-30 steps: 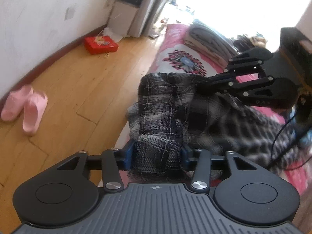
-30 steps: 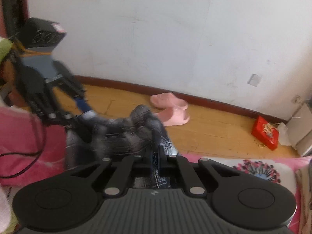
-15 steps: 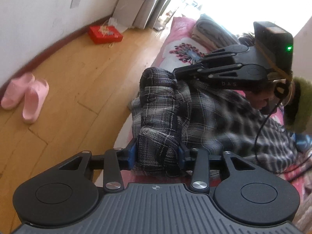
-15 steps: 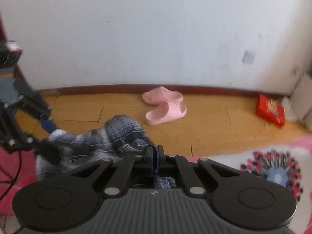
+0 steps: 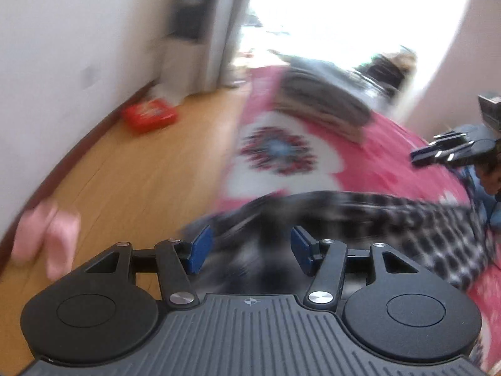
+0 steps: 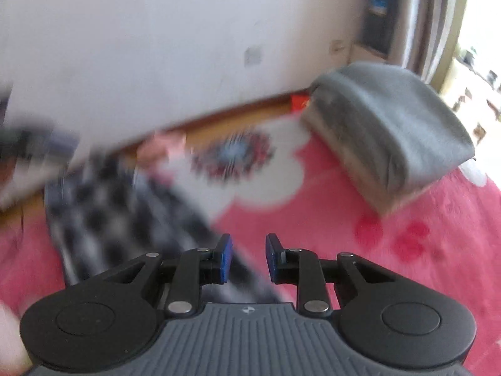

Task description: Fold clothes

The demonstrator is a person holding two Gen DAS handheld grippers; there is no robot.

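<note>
Both of my tools are released right now. The left tool has its blue pads spread wide with nothing pinched between them, and the right tool shows a clear gap between its pads too.

The plaid shirt lies on the bed, spread along the near edge just ahead of the left tool; in the right wrist view it sits off to the left of my fingers, and the motion blur hides how neatly it lies.

I judge the shirt light, soft and floppy: it will sag and bunch wherever I lift it, and a thin single layer could slip from the pads. I would take it by a hem or a folded edge, where the cloth is doubled, one tool at each corner so it hangs flat rather than twisting.

The bed is covered in a pink spread with a white flower patch and a red-and-blue medallion, a soft surface that gives under pressure, so pressing a crease will be vague. A folded grey stack rests further up the bed, well apart from the shirt. Beyond the bed edge is wooden floor with pink slippers and a red box near the white wall, and bright light floods the far end of the room.
</note>
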